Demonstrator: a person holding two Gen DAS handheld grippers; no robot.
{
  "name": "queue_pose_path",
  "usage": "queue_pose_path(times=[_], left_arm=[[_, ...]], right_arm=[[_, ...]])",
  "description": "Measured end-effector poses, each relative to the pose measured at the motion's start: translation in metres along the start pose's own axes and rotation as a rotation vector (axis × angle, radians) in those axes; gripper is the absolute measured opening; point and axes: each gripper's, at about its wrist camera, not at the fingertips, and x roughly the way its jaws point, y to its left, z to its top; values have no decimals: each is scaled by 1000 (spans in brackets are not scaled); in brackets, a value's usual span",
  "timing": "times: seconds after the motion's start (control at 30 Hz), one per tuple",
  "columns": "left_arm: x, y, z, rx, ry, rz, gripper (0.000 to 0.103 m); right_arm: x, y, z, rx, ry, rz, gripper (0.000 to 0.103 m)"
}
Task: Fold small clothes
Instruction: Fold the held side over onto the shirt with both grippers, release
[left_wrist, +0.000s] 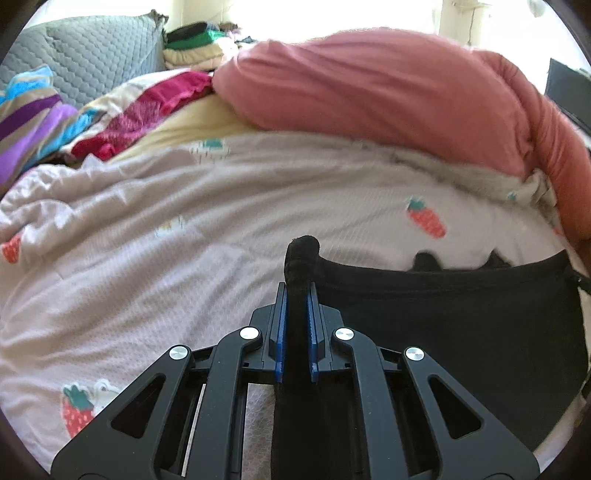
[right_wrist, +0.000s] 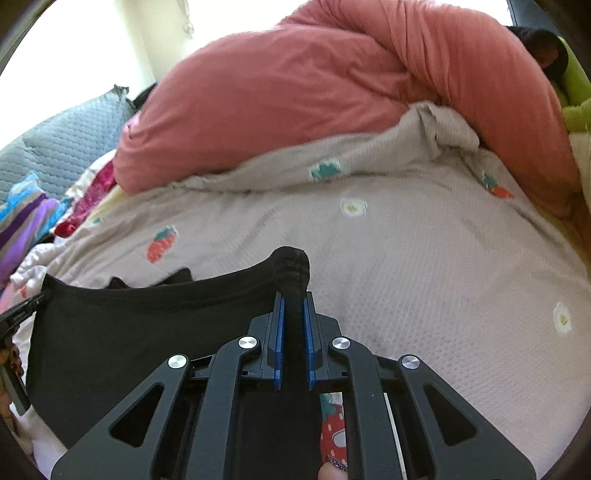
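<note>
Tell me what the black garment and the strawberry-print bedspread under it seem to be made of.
Black garment: matte, soft knit, probably cotton jersey; it bunches limply where pinched. Pale strawberry-print bedspread: likely woven cotton with a waffle-like texture; a fine grid of small dimples shows across it.

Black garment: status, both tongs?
Left tongs and right tongs shut on black garment, edge stretched between them. Pink duvet beyond, nothing blocking.

Bed with strawberry-print cover (left_wrist: 221, 229); on it: pink duvet (left_wrist: 369, 85), striped blanket (left_wrist: 33, 118), red cloth (left_wrist: 147, 110), black garment (left_wrist: 461, 314).
</note>
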Motion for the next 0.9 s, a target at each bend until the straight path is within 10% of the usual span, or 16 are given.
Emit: queue_pose_path(times=[0.9], left_arm=[[7, 5, -18, -6, 62, 48, 27]], right_arm=[[6, -11, -25, 26, 80, -122, 28]])
